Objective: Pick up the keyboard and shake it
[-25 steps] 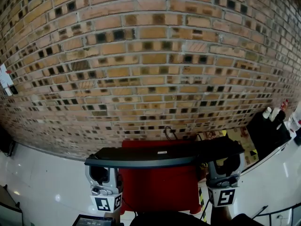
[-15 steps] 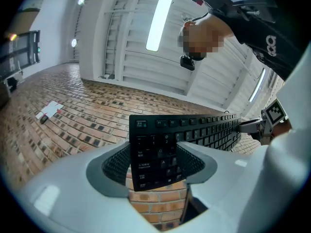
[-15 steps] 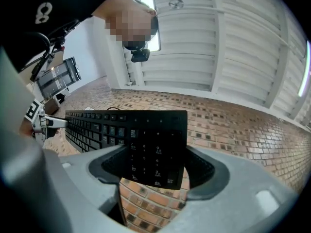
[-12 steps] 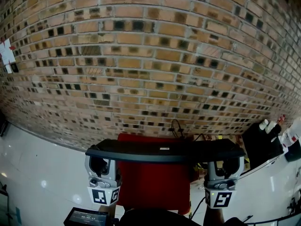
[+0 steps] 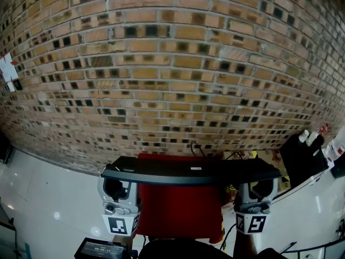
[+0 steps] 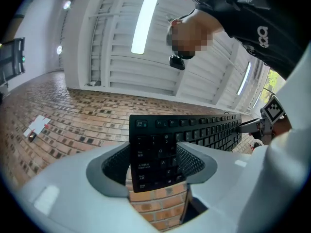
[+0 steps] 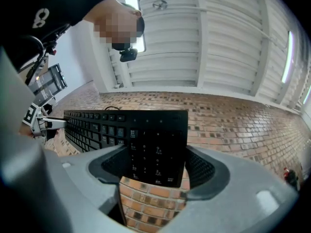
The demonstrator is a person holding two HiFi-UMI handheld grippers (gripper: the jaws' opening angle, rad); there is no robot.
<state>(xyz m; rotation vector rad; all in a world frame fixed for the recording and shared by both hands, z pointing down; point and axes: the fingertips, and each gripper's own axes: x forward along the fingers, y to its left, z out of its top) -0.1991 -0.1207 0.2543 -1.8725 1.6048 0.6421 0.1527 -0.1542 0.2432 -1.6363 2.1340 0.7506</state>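
Whereas a second ago the keyboard (image 5: 191, 171) sloped up to the right, the head view now has it level, held aloft before the brick wall (image 5: 172, 80). Left gripper view: left claw (image 6: 158, 161) clamped wide across the keyboard's Esc end. Right gripper view: right claw (image 7: 158, 161) clamped wide across the number-pad end.

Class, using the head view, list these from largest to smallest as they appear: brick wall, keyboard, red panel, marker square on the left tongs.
1. brick wall
2. red panel and keyboard: similar visible area, so left unranked
3. left marker square, smallest despite being nearest the camera
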